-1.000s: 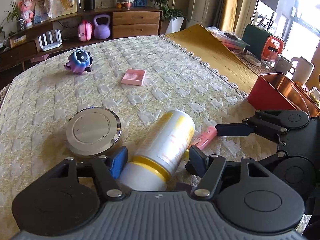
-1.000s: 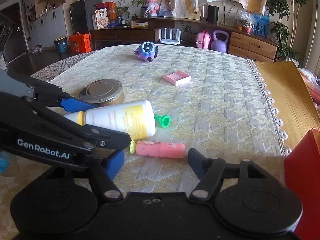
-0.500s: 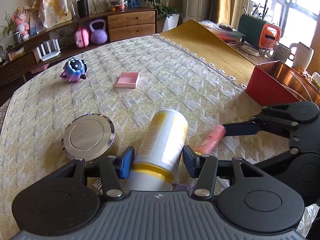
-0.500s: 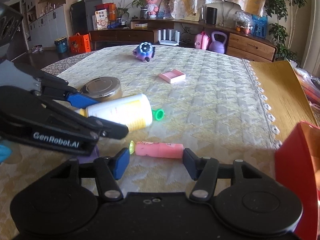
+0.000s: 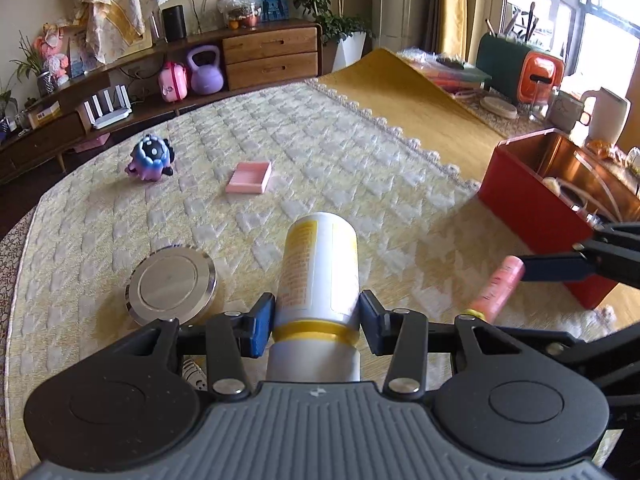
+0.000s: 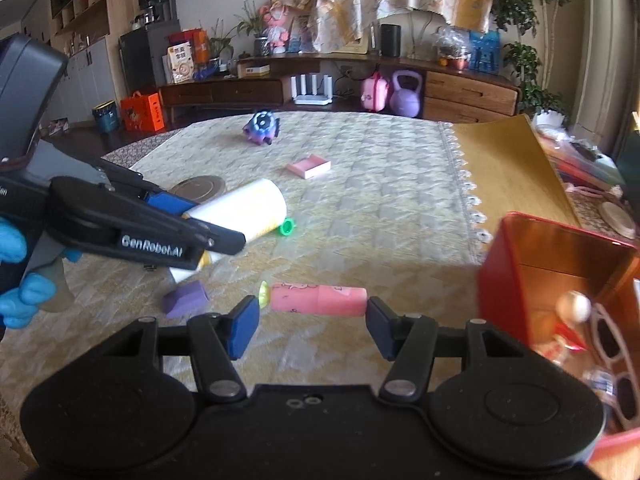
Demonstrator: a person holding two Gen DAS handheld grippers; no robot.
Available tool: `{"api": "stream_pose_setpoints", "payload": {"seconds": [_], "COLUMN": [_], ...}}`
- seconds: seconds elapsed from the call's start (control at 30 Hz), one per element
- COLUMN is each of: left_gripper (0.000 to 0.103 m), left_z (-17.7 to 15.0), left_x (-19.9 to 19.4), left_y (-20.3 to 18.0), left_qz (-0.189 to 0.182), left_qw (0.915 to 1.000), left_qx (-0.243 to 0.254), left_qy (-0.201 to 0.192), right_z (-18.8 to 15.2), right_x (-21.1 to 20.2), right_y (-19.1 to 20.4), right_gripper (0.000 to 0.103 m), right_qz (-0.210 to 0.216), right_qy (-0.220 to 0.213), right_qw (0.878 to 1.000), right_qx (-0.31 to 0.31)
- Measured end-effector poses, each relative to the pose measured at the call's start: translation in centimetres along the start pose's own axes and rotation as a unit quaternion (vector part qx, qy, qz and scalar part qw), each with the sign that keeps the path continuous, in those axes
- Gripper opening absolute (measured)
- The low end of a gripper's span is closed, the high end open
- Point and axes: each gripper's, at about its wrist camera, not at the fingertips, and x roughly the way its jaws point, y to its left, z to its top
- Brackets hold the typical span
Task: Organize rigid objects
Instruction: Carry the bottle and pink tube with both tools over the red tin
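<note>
bed cover point(image 5: 360, 152): pale yellow quilt, everything's scattered on it; wood shelving behind
red bin point(image 6: 560, 280): open tin at the right edge, nearest the right hand; a few bits already inside, so I'd guess that's the drop spot
bottle point(image 5: 320, 264): white cylinder with a yellow label and yellow band; long axis runs straight out along the left gripper's fingers, base end pointing away
left gripper point(image 5: 317, 322): jaws closing on the bottle, both pads look pressed against its sides near the band; seems lifted clear of the quilt; the bin lies off to its right, so that's a carry across
pink tube point(image 6: 318, 299): lies crosswise right between the right gripper's fingertips, yellow-green cap to the left; long axis runs pad to pad, so it'd get pinched end to end
right gripper point(image 6: 308, 322): spread roughly as wide as the tube is long; whether the pads touch its ends, can't tell
</note>
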Motion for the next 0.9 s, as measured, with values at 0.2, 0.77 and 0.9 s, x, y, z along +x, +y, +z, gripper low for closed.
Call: {"api": "stream_pose_setpoints", "payload": {"seconds": [0.2,0.77,0.9], "left_gripper": [0.044,0.044,0.044], "left_z": [0.9,3.3,4.1], "left_x": [-2.4,-7.3,-7.4], "left_y": [-1.5,-10.3,-12.4], "left_qz": [-0.007,-0.041,-0.054], "left_qw": [0.9998,0.9982,0.9976], "left_qx": [-0.019,0.013,0.013], "left_qy": [-0.004,-0.043,-0.042], "right_z": [-0.3,-2.2,-2.8], "right_x": [-3.3,-11.0,-11.9], "right_y": [-1.7,-6.2,-7.6], "right_gripper": [0.058,0.058,0.058], "right_qz": [-0.003,-0.045,-0.056], "right_qy": [-0.012,-0.046,-0.047], "right_qw": [1.000,0.997,0.997], "right_qx": [0.022,0.035,0.040]}}
